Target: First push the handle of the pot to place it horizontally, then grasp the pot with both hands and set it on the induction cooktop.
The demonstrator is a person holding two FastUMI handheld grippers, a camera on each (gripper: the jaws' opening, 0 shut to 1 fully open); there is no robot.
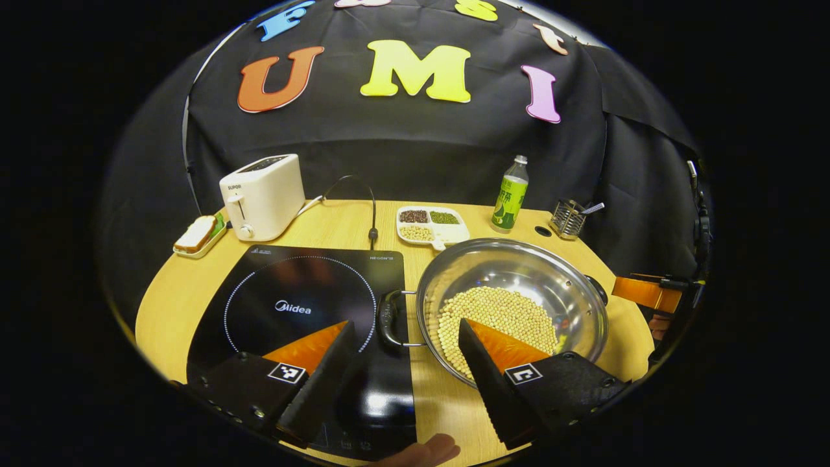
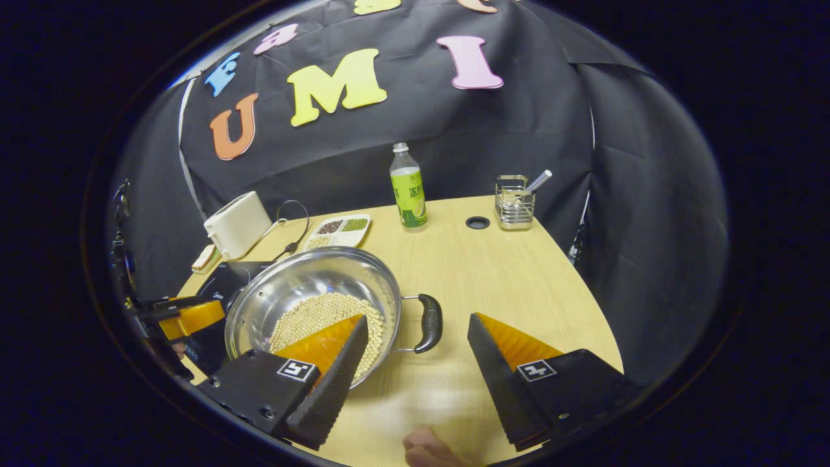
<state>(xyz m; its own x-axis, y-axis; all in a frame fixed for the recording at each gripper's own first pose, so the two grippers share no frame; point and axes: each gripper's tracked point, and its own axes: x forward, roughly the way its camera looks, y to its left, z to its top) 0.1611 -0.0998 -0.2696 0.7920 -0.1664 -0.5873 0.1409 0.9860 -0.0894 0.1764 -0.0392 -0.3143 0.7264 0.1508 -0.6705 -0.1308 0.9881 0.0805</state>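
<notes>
Flanking pot, tools agape

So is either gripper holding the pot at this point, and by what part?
Nothing is held. The left gripper is open around the pot's left handle, the right gripper open around the other handle, neither closed.

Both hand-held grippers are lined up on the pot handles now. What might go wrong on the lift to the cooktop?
1. The pot holds loose soybeans; any tilt could slide or spill them.
2. Both hand-held grippers, left and right, are open around narrow handles; an uneven grip could let the pot swing.
3. The cooktop looks glossy; a hard landing may slide.
</notes>
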